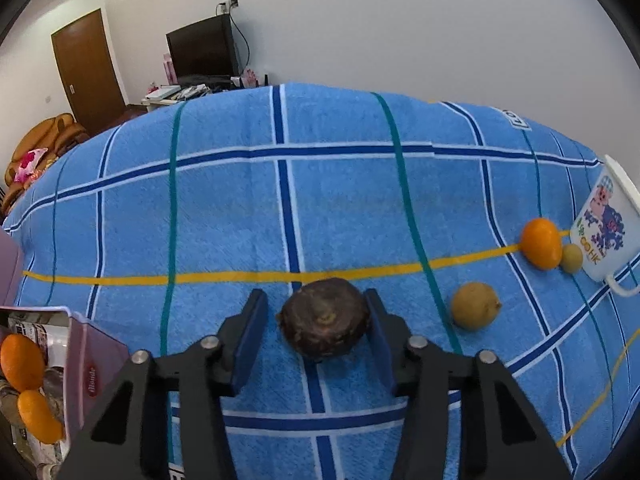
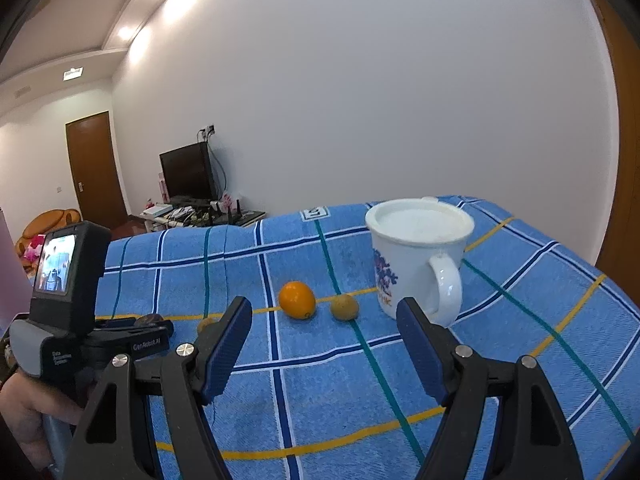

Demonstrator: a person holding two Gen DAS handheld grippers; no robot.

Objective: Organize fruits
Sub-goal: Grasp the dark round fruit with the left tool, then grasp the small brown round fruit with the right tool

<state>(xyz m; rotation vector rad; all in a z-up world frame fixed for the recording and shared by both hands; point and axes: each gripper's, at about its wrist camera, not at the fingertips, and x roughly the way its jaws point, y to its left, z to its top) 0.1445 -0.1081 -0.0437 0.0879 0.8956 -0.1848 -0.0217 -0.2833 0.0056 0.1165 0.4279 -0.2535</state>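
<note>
The left gripper (image 1: 318, 320) tilts steeply down over the blue checked towel (image 1: 224, 216), its jaws straddling a dark brown, rough-skinned round fruit (image 1: 325, 322) – the right-side pad touching, the left-side pad apart, so not yet clamped. Uneven contact could roll the fruit away. The right gripper (image 2: 324, 344) hovers agape and empty, angled slightly down, near the white enamel mug (image 2: 416, 256) – beside it a small orange citrus (image 2: 297, 300)
</note>
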